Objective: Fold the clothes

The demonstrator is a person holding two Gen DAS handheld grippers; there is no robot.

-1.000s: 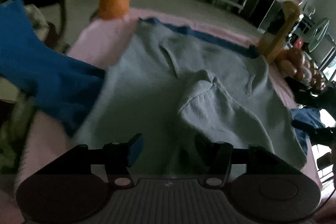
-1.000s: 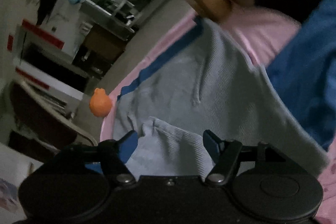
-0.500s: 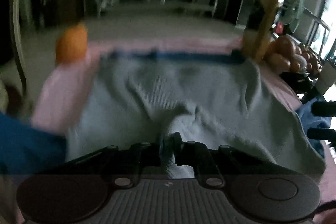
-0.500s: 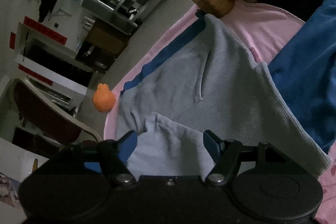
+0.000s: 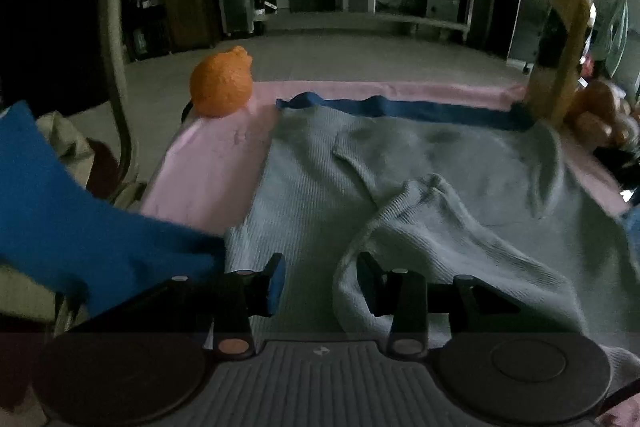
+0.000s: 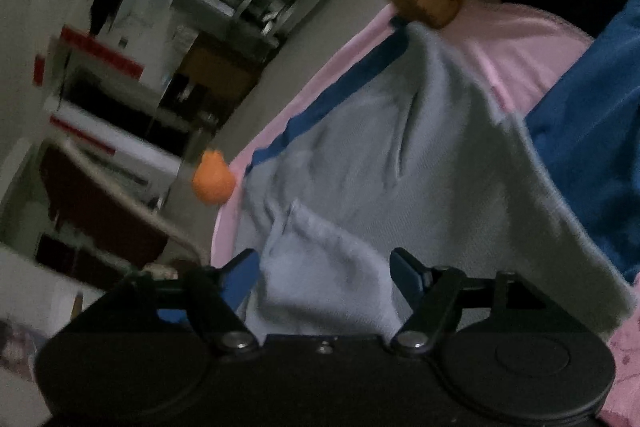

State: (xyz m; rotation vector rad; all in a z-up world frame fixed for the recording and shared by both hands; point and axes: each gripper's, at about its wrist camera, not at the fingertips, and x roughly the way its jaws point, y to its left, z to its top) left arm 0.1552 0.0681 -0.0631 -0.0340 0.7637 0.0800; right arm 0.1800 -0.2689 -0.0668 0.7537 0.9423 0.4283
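The grey ribbed sweater (image 5: 420,187) lay spread over the pink cloth (image 5: 208,163), filling the centre and right of the left wrist view, directly ahead of the left gripper (image 5: 320,281); that gripper's jaws were opening, with grey knit lying in the gap between them but the pads not pressing it, a folded-over sleeve (image 5: 432,227) running from the lower centre up toward the middle of the frame; in the right wrist view the right gripper (image 6: 324,273) stood spread wide over the same sweater (image 6: 380,155), its pads clear of the fabric, nothing clenched; I counted one grey sweater, two grippers, one orange plush toy (image 5: 221,82) at the upper left of the cloth, and blue fabric in two places, a strip (image 5: 404,107) along the sweater's far edge and a bright blue garment (image 5: 60,219) at the lower left; the sweater's long axis ran from the grippers away toward the far edge of the cloth, though which end was the collar I could not tell.
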